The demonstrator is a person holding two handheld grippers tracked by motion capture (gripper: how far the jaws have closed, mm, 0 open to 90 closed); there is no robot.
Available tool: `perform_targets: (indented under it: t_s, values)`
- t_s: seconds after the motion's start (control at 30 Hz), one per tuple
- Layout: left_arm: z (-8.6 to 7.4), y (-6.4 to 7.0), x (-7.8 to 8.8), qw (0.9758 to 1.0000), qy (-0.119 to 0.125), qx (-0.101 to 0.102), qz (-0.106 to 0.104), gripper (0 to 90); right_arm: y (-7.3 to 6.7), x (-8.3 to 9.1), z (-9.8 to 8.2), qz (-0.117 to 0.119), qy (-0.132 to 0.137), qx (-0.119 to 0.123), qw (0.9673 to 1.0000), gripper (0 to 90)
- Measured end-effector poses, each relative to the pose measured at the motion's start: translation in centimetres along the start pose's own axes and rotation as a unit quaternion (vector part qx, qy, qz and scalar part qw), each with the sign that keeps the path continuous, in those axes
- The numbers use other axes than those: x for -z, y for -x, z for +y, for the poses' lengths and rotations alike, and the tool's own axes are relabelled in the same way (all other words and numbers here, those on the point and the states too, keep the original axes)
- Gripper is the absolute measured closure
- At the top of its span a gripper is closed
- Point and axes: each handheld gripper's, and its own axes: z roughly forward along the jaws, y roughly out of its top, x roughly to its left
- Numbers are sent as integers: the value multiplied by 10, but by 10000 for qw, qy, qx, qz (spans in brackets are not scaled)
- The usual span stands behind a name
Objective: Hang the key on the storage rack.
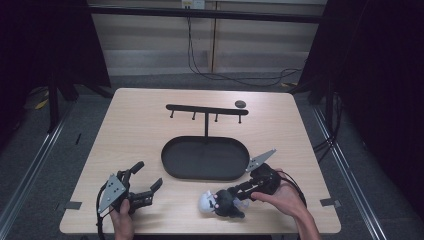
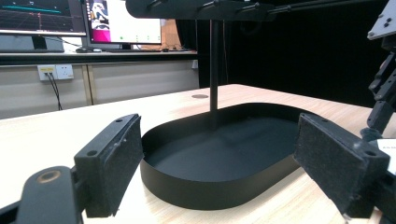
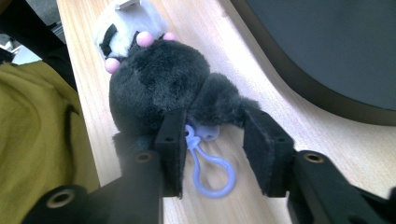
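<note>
A small plush keychain toy [image 3: 161, 81] is lying on the desk [image 1: 140, 115] near its front edge, just in front of the black oval tray [image 1: 172, 160] of a hook stand [image 1: 206, 111]. The right claw [image 3: 215, 149] is being held low around the toy's tail end, its jaws spread on either side of a dark furry limb and the lilac plastic clasp [image 3: 212, 175]; whether the pads are touching the fur cannot be told, and nothing is being pinched yet. The left claw [image 1: 148, 179] is being kept apart at the front left of the desk, jaws spread wide and empty, aimed at the tray.

The toy is judged to be light, soft and easily squashed, with fur that may slip, so little force should be needed. The stiff clasp loop, or the narrow limb beside it, looks like the surest place to be gripped, since the loop may be wanted free for a hook.

In the high view the toy's long axis is running roughly along the desk's front edge, with the pale face [image 1: 206, 201] pointing towards the person's left and the clasp end towards the right claw.
</note>
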Motion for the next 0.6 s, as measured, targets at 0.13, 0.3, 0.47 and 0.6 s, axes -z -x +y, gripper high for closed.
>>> perform_targets:
  t_s: [0.13,0.3,0.47,0.6]
  values:
    - [0,0,0,10000,-1,-1,0,154,3,-3,3,111,-305,15,9995,605]
    - [0,0,0,10000,-1,-1,0,154,5,-3,6,321,-860,92,9957,658]
    - [0,0,0,10000,-2,-1,0,154,10,-13,12,493,-1219,204,9911,635]
    - [0,0,0,10000,-2,-2,0,154,14,-20,14,614,-1298,256,9893,620]
